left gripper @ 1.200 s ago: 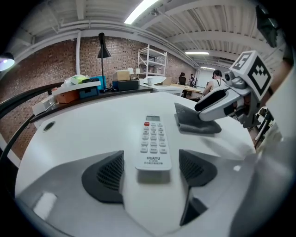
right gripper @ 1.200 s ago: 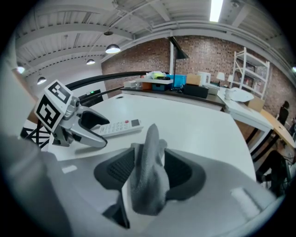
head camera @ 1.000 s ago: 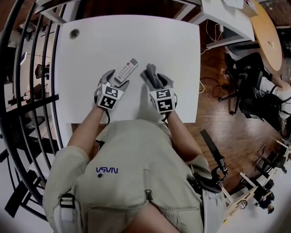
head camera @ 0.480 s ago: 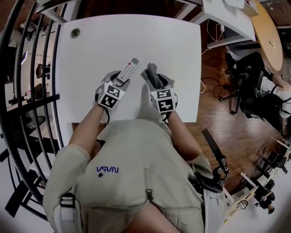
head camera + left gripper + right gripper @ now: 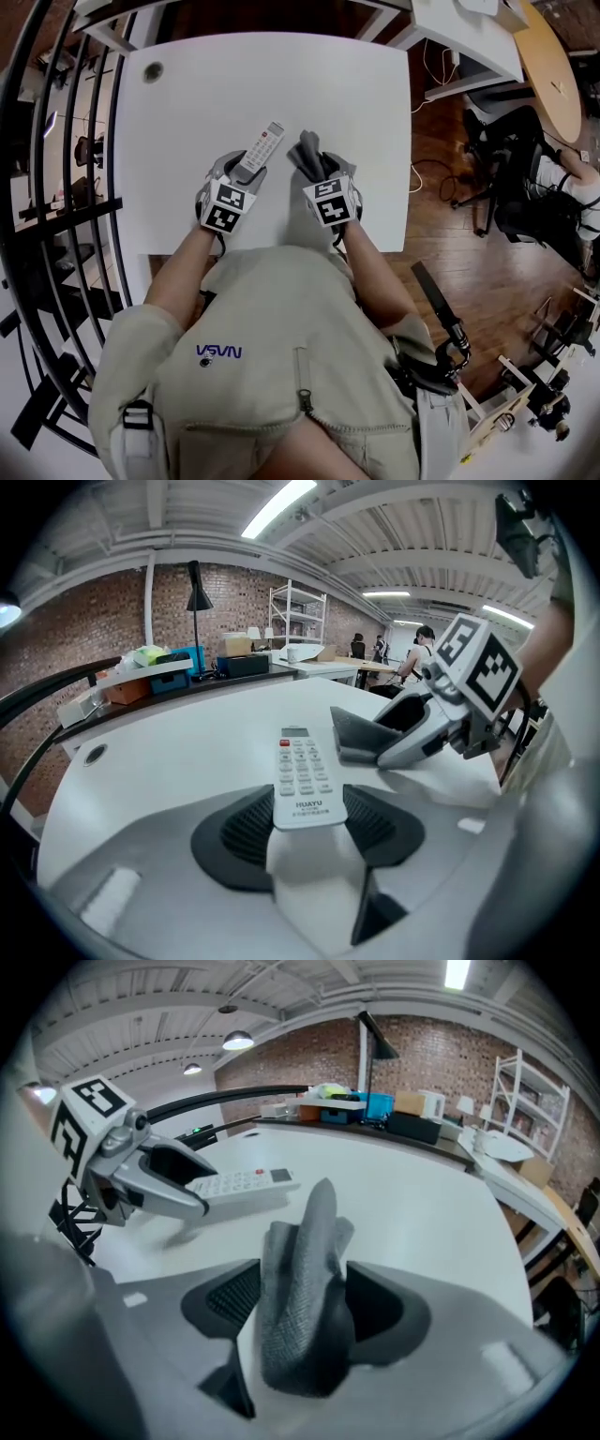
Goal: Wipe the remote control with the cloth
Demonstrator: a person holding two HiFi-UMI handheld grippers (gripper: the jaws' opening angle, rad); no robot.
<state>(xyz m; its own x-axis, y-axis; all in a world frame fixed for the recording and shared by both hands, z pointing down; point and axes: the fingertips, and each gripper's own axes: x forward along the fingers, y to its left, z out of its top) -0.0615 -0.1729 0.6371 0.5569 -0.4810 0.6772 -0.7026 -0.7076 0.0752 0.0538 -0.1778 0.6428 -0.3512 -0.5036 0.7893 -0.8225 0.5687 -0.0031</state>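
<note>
A white remote control (image 5: pixel 261 147) lies slantwise on the white table (image 5: pixel 281 75). My left gripper (image 5: pixel 239 167) is shut on its near end. In the left gripper view the remote (image 5: pixel 302 775) sits pinched between both dark pads, keypad up. A grey cloth (image 5: pixel 307 150) stands bunched between the jaws of my right gripper (image 5: pixel 319 169), just right of the remote. In the right gripper view the cloth (image 5: pixel 300 1288) rises upright between the pads while those jaws are opening; the pads no longer squeeze it. The two grippers are side by side, a hand's width apart.
A dark round hole (image 5: pixel 153 68) marks the table's far left corner. Black railings (image 5: pixel 56 187) run along the left side. Right of the table are wooden floor, an office chair (image 5: pixel 511 178) and a round table (image 5: pixel 553 66). A shelf with boxes (image 5: pixel 159 663) stands beyond the table's far edge.
My left jaws, open around the remote's near end a second ago, have closed on it. My right gripper has rolled slightly and its jaws have loosened around the cloth.
</note>
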